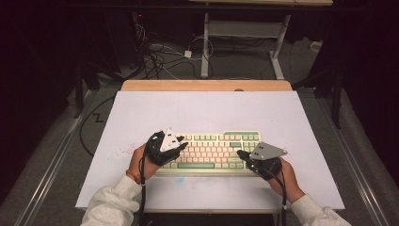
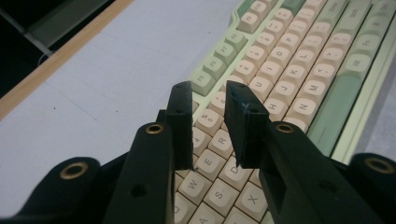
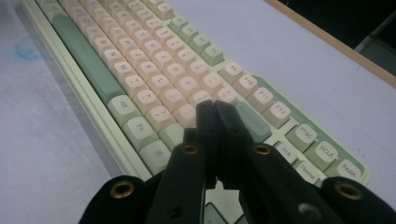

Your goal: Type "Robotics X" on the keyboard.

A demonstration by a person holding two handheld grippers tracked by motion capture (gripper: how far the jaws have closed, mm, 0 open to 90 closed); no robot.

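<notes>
A cream and green keyboard (image 1: 211, 151) lies on the white table (image 1: 202, 113), near its front edge. My left gripper (image 1: 182, 146) hovers over the keyboard's left end (image 2: 261, 70); its jaws stand a little apart with nothing between them (image 2: 208, 100), above the letter keys. My right gripper (image 1: 241, 154) hangs over the keyboard's right part (image 3: 154, 60), its two black jaws pressed together with nothing in them (image 3: 215, 108).
The table's wooden back edge (image 1: 207, 85) runs along the far side. Beyond it stand a desk frame (image 1: 242, 33) and cables (image 1: 160, 54) on the floor. Bare table surface lies behind and to both sides of the keyboard.
</notes>
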